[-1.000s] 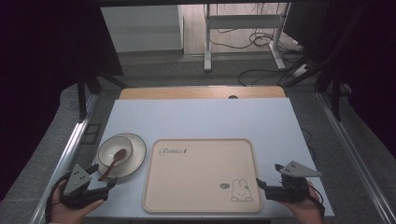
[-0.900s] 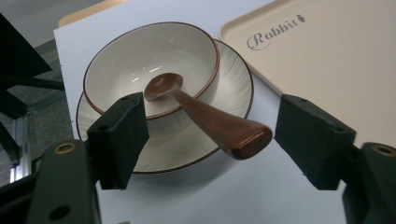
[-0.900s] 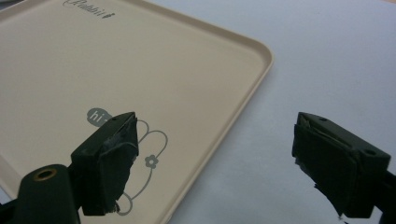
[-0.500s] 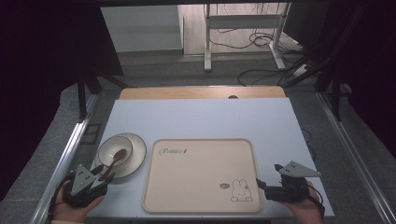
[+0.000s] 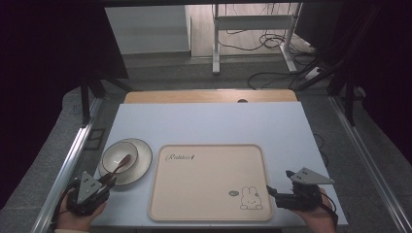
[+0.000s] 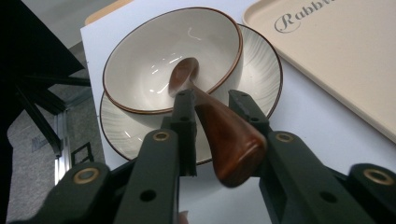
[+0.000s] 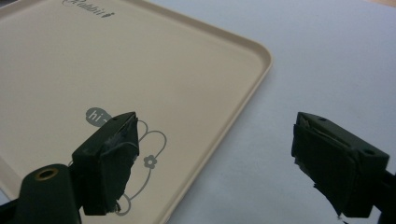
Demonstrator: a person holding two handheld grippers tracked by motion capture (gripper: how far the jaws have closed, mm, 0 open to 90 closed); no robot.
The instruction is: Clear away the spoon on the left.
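High view: white table [image 5: 209,124], beige tray [image 5: 209,182] at centre front, bowl [image 5: 119,154] on plate [image 5: 141,162] to its left with brown spoon [image 5: 118,165] leaning out toward left gripper [image 5: 104,182]; right gripper [image 5: 272,190] at tray's right front corner. Left gripper view: jaws flanking spoon handle [image 6: 229,140], near it but contact unclear, cannot tell if clamped. Right gripper view: jaws wide apart, holding nothing, straddling tray edge [image 7: 243,100] above rabbit print [image 7: 147,154].

The tray [image 7: 140,70] reads "Rabbit" and "hi".
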